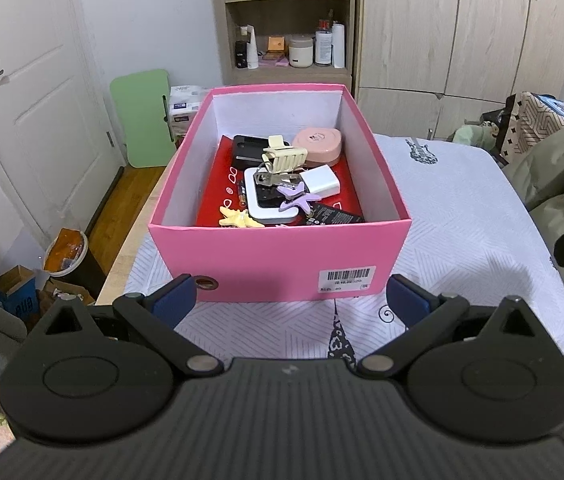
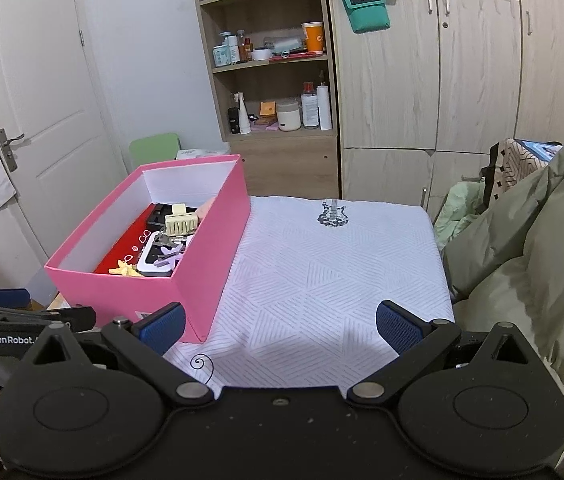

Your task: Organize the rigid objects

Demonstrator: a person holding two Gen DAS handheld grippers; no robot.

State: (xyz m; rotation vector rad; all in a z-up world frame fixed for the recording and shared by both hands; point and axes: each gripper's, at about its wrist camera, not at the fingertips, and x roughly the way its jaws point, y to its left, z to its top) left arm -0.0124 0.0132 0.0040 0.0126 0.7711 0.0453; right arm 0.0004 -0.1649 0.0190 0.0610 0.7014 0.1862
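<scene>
A pink cardboard box (image 1: 278, 258) (image 2: 210, 256) stands on a white patterned cloth. Inside it lie a cream hair claw (image 1: 283, 157) (image 2: 180, 220), a pink round case (image 1: 317, 145), a white charger (image 1: 321, 185), keys (image 1: 270, 178), a purple star clip (image 1: 297, 196), a yellow star clip (image 1: 238, 218) (image 2: 126, 269) and a white-framed phone (image 1: 270, 204). My left gripper (image 1: 289, 300) is open just in front of the box's near wall, holding nothing. My right gripper (image 2: 280, 326) is open and empty over the cloth, to the right of the box.
The white cloth (image 2: 337, 280) covers a table. An olive padded coat (image 2: 541, 264) lies at the right. A shelf unit (image 2: 270, 80) with bottles and a wooden wardrobe (image 2: 461, 80) stand behind. A white door (image 1: 30, 100) is at the left, with floor clutter (image 1: 62, 256) below.
</scene>
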